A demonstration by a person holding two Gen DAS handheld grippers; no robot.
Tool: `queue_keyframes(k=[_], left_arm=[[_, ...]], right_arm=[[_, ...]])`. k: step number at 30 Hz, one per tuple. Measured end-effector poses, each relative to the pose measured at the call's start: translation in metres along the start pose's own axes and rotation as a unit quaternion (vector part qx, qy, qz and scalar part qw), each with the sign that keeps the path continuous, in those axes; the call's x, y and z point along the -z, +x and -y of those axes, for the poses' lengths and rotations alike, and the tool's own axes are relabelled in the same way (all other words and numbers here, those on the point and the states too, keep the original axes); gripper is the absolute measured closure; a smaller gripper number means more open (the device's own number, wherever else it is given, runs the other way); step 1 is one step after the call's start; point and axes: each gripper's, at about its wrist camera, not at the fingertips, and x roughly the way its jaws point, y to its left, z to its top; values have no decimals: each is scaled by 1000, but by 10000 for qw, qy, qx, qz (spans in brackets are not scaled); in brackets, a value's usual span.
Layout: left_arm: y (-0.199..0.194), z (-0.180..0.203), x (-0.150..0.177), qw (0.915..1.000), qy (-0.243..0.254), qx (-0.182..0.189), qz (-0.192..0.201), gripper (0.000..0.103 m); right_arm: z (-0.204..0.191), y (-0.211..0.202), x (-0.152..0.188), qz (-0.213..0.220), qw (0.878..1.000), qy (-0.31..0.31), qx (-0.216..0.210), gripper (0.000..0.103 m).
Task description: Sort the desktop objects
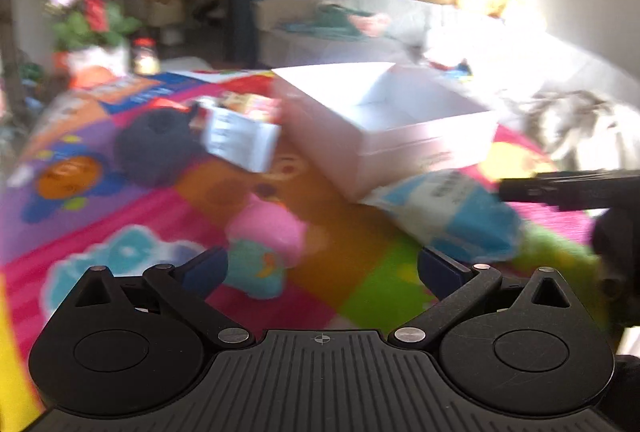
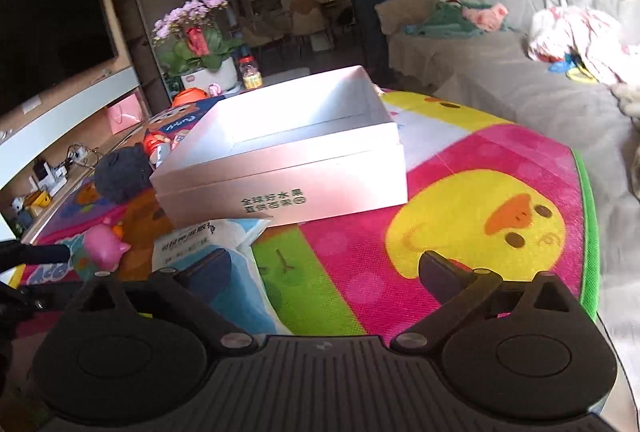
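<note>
Here both the left gripper and right gripper gape apart, before a smooth rectangular white box.

wrist views: low, forward-down | both see white box

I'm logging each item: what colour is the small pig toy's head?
Pink; the pig toy shows sharpest in the right wrist view.

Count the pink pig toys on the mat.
1. The pink plastic pig toy stands on the colourful play mat, left of the blue-and-white wipes pack. Others may hide behind the white cardboard box.
</note>
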Motion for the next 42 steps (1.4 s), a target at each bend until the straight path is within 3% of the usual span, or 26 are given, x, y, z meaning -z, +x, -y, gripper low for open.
queue_keyframes(k=[2, 5, 7, 9, 10, 15, 19, 22, 24, 28, 33, 37, 39, 42], left_arm=[[7, 3, 0, 9982, 237, -555, 62, 0], [24, 2, -5, 9948, 393, -938, 27, 1], [32, 5, -6, 9924, 652, -1046, 13, 9], [40, 9, -6, 9881, 905, -1241, -33, 30], [45, 9, -6, 9861, 1005, -1322, -56, 30], [29, -7, -8, 9768, 998, -1876, 252, 13], [9, -39, -10, 9686, 595, -2388, 346, 8], [5, -60, -7, 9651, 378, -2584, 197, 8], [5, -69, -2, 9672, 213, -2528, 80, 8], [6, -72, 6, 9812, -80, -1927, -113, 8], [14, -66, 7, 9897, -327, -1391, -116, 8], [25, -58, 3, 9942, -467, -963, 37, 7], [21, -55, 2, 9948, -446, -900, 164, 6], [17, -62, 1, 9870, -549, -1504, 111, 3]], right_arm=[[-3, 4, 0, 28, 9999, -102, -55, 0], [-1, 10, -2, -64, 9999, -94, -79, 0], [0, 12, -2, -87, 9999, -56, -62, 0], [0, 14, -2, -80, 9999, -52, -33, 0], [-1, 13, -2, -76, 9999, -63, -22, 0], [0, 16, -2, -95, 9999, -55, -13, 0], [0, 18, -2, -133, 9999, -26, -23, 0], [1, 18, -2, -157, 9999, -3, -32, 0], [1, 18, -2, -159, 9999, 0, -36, 0], [3, 16, -6, -119, 9999, 8, -72, 0], [12, 16, -38, 25, 9998, 182, -67, 0], [20, 33, -67, 150, 9986, 376, 333, 0], [21, 44, -74, 193, 9980, 368, 477, 0], [18, 66, -80, 32, 9983, 347, 468, 0]])
